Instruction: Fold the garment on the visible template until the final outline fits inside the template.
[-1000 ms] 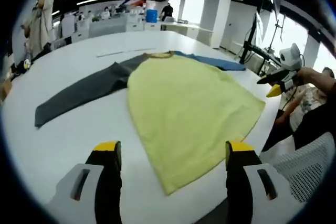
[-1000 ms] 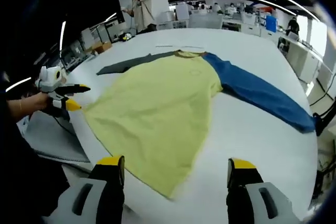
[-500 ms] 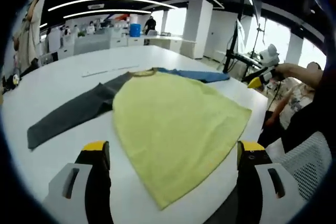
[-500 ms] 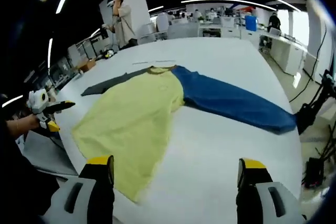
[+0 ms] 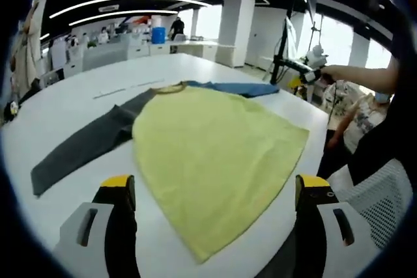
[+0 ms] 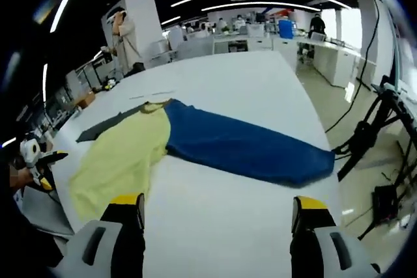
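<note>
A long-sleeved garment lies flat on the white table (image 5: 71, 105). Its yellow body (image 5: 215, 151) is spread just beyond my left gripper (image 5: 216, 190), which hovers open over the near hem with nothing between its jaws. The grey sleeve (image 5: 81, 148) stretches left and the blue sleeve (image 5: 234, 88) runs off at the far side. In the right gripper view the blue sleeve (image 6: 247, 148) lies ahead of my open right gripper (image 6: 215, 203), with the yellow body (image 6: 120, 161) and grey sleeve (image 6: 104, 125) to its left. A thin pale strip (image 5: 127, 88) lies beyond the collar.
A person's hand holds the right gripper (image 5: 306, 76) off the table's right edge, above a mesh chair (image 5: 384, 193). The left gripper (image 6: 36, 157) shows at the table's left edge. A black stand (image 6: 371, 135) is on the floor at right. A person (image 6: 127, 37) stands far behind.
The right gripper view has swung right, so the blue sleeve now sits ahead of its jaws instead of the yellow body. The left gripper view shifted slightly. The garment itself has not moved.
</note>
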A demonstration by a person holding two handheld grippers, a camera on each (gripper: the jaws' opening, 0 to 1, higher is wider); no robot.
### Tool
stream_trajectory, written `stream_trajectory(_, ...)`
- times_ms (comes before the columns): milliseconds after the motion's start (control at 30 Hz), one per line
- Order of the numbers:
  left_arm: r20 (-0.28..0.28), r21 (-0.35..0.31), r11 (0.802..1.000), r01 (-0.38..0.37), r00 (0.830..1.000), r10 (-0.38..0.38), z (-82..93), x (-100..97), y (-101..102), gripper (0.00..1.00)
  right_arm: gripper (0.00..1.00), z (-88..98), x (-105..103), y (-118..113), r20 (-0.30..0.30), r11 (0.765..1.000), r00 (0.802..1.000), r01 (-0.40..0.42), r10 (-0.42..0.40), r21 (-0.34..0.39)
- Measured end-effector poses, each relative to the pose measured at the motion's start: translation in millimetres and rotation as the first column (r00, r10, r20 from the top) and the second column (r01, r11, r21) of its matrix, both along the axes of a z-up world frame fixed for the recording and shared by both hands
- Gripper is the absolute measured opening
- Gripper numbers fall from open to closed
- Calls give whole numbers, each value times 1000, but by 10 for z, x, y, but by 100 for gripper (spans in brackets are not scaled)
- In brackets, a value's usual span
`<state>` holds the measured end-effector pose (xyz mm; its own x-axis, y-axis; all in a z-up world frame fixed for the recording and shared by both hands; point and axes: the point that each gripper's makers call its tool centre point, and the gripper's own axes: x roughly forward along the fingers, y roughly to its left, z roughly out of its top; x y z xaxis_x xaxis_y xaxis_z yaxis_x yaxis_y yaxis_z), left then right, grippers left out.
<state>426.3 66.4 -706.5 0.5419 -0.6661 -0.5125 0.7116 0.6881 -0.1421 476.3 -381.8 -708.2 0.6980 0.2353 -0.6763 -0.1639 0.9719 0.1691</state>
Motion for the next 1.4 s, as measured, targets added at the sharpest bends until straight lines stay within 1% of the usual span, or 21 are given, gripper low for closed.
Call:
stream_trajectory(67, 8, -17, 1000, -10, 1000, 10, 21, 9, 3, 99, 88, -50, 32, -143, -18, 999, 1000, 22, -23, -42)
stream_trajectory(100, 8, -20, 1000, -8, 1000, 8, 24, 6, 1, 99, 87, -70, 63, -214, -13, 997, 999, 28, -29, -66)
stream_trajectory(233, 12, -21, 1000, -17, 1000, 17, 29, 14, 5, 98, 85, -138, 130, -322, -22, 997, 999, 34, -36, -76)
stream_trajectory(267, 7, -21, 1000, -20, 1000, 20, 27, 12, 4, 98, 84, -174, 148, -359, -30, 996, 999, 39, -42, -76)
stream_trajectory(333, 7, -16, 1000, -17, 1000, 18, 21, 2, -11, 98, 80, -192, 177, -425, -24, 995, 998, 52, -55, -89)
stream_trajectory(467, 3, -18, 1000, -11, 1000, 11, 26, -17, -43, 98, 76, -192, 286, -587, -1, 990, 993, 119, -119, -81)
stream_trajectory(567, 2, -33, 999, -11, 1000, 11, 40, -22, -67, 98, 69, -212, 347, -688, 2, 985, 990, 144, -144, -96)
stream_trajectory(667, 2, -45, 999, -5, 1000, 5, 53, -33, -100, 99, 63, -276, 392, -833, -6, 977, 987, 159, -162, -139)
stream_trajectory(800, 6, -32, 999, 5, 1000, -5, 49, -36, -115, 99, 55, -341, 413, -997, -20, 967, 980, 194, -200, -165)
stream_trajectory(900, -9, -47, 999, -1, 1000, 1, 51, -45, -130, 98, 49, -353, 411, -1059, -19, 961, 974, 219, -225, -169)
stream_trajectory(933, -16, -54, 999, 0, 1000, -1, 47, -53, -140, 97, 45, -348, 407, -1058, -17, 960, 974, 222, -228, -173)
stream_trajectory(1000, -22, -47, 999, 10, 1000, -11, 24, -65, -152, 97, 40, -359, 397, -1093, -15, 954, 976, 211, -219, -213)
stream_trajectory(1033, -22, -38, 999, 17, 1000, -18, 16, -71, -155, 96, 38, -368, 393, -1104, -19, 952, 974, 215, -224, -216)
stream_trajectory(1067, -20, -36, 999, 18, 1000, -19, 16, -70, -155, 96, 37, -440, 454, -1221, -24, 952, 971, 228, -237, -203)
stream_trajectory(1133, -19, -43, 999, 15, 1000, -15, 26, -61, -158, 95, 35, -438, 458, -1231, -23, 950, 966, 249, -258, -189)
stream_trajectory(1167, -30, -58, 998, 8, 999, -9, 32, -66, -166, 94, 34, -436, 458, -1221, -25, 950, 967, 245, -255, -192)
stream_trajectory(1200, -36, -58, 998, 9, 999, -12, 26, -73, -169, 94, 32, -474, 502, -1289, -23, 949, 967, 243, -252, -200)
stream_trajectory(1233, -40, -47, 999, 18, 999, -20, 6, -84, -165, 94, 29, -487, 521, -1324, -20, 947, 968, 239, -249, -214)
stream_trajectory(1267, -41, -35, 999, 27, 999, -28, -8, -94, -165, 93, 28, -490, 510, -1304, -27, 946, 966, 248, -259, -210)
stream_trajectory(1333, -40, -26, 999, 36, 999, -37, -16, -106, -171, 92, 26, -529, 562, -1333, -29, 949, 959, 274, -281, -158)
stream_trajectory(1400, -34, -23, 999, 37, 999, -38, -9, -104, -169, 92, 27, -591, 595, -1416, -41, 944, 952, 296, -304, -143)
